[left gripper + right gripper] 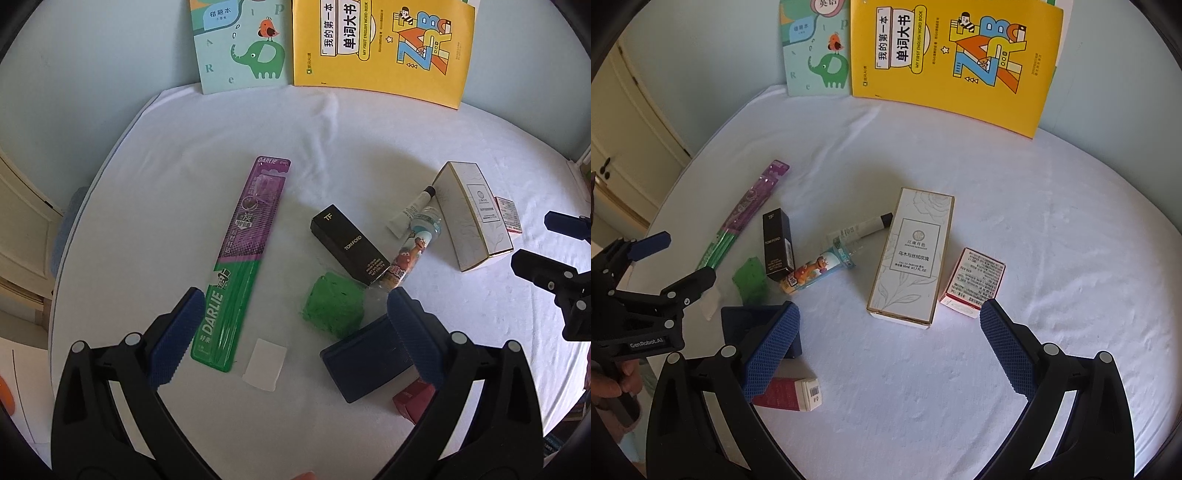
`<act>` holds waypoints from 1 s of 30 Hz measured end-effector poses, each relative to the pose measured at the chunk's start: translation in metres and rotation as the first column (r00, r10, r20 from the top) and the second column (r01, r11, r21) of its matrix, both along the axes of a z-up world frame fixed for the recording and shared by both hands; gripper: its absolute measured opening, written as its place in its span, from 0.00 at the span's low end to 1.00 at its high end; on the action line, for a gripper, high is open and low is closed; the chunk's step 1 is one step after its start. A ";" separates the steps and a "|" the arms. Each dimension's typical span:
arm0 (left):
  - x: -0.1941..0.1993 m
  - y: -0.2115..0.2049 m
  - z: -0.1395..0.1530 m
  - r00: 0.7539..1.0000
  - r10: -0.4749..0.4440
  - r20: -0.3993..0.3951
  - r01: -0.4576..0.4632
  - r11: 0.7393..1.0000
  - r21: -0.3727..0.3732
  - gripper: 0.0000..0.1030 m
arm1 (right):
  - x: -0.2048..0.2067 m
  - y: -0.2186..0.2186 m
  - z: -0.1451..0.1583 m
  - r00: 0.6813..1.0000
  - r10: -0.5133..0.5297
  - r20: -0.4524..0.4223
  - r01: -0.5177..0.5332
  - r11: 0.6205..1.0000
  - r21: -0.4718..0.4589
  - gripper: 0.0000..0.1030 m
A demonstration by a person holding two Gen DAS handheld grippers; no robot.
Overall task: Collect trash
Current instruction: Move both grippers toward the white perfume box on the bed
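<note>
Trash lies scattered on a white-clothed table. My left gripper is open and empty, above a small white card, between the Darlie toothbrush pack and a crumpled green wrapper. A black Tom Ford box, a cartoon tube and a dark blue case lie close by. My right gripper is open and empty, just in front of a white perfume box and a small red-and-white box. The left gripper also shows in the right wrist view.
A green elephant notebook and a yellow word book lean against the back wall. A white cream tube lies by the perfume box. A red box lies near my right gripper's left finger. A cabinet stands left.
</note>
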State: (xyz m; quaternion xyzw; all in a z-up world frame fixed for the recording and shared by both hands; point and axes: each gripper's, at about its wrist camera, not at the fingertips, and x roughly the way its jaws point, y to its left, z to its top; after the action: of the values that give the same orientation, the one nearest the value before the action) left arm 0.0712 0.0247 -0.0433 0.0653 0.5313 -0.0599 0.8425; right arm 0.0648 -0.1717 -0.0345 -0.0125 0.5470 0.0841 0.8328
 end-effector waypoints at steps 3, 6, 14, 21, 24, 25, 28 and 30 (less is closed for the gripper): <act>0.005 0.000 -0.003 1.000 -0.004 -0.009 0.004 1.000 0.003 0.94 | 0.005 0.000 -0.003 1.000 -0.004 -0.006 0.004 1.000 -0.002 0.94; 0.007 0.000 -0.006 1.000 -0.006 -0.013 0.006 1.000 0.001 0.94 | 0.008 0.001 -0.003 1.000 -0.004 -0.005 0.004 1.000 0.000 0.94; 0.007 -0.001 -0.006 1.000 -0.008 -0.014 0.008 1.000 -0.006 0.94 | 0.009 0.003 -0.002 1.000 -0.005 0.000 0.005 1.000 0.010 0.94; 0.005 0.000 -0.005 1.000 -0.002 -0.013 0.002 1.000 -0.003 0.94 | 0.008 0.003 -0.001 1.000 -0.001 0.006 0.001 1.000 0.011 0.94; 0.005 0.000 -0.004 1.000 0.001 -0.014 -0.001 1.000 -0.003 0.94 | 0.007 0.003 0.001 1.000 0.000 0.010 0.000 1.000 0.011 0.94; 0.005 0.000 -0.004 1.000 0.000 -0.013 0.000 1.000 -0.002 0.94 | 0.008 0.003 0.001 1.000 0.000 0.011 0.000 1.000 0.011 0.94; 0.005 0.001 -0.003 1.000 0.000 -0.011 0.000 1.000 -0.003 0.94 | 0.008 0.004 0.002 1.000 0.001 0.013 -0.001 1.000 0.011 0.94; 0.004 0.001 -0.003 1.000 0.000 -0.010 0.000 1.000 -0.003 0.94 | 0.007 0.003 0.003 1.000 0.001 0.014 -0.001 1.000 0.011 0.94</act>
State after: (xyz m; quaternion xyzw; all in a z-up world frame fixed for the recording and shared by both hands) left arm 0.0756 0.0253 -0.0460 0.0639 0.5353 -0.0609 0.8400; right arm 0.0721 -0.1682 -0.0320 -0.0087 0.5409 0.0873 0.8365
